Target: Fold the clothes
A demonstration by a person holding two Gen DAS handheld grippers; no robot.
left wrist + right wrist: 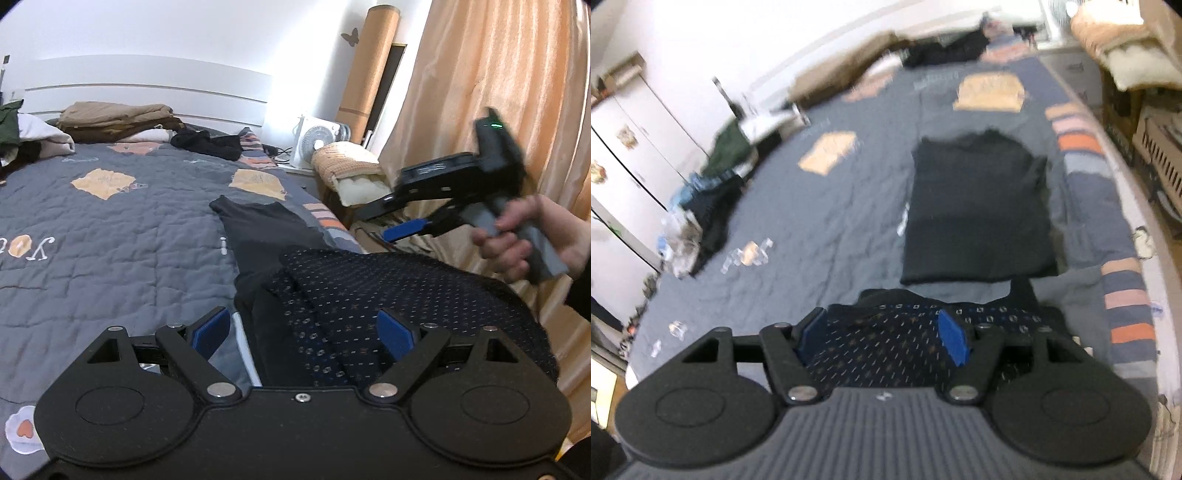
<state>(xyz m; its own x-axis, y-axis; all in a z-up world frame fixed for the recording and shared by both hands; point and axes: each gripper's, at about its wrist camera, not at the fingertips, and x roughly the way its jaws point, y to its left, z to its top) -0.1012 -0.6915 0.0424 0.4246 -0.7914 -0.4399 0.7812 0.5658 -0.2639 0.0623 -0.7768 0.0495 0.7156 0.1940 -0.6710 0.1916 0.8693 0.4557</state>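
Dotted navy garment (369, 295) under both spread grippers; only right wrist shows whole folded black top (979, 206)

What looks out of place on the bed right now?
The dotted navy garment lies bunched and unfolded at the near edge, while the black garment beyond it is folded flat. Loose clothes clutter the headboard end.

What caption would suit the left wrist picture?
Open left gripper over a dark dotted garment on a grey quilted bedspread, with the hand-held right gripper raised alongside.
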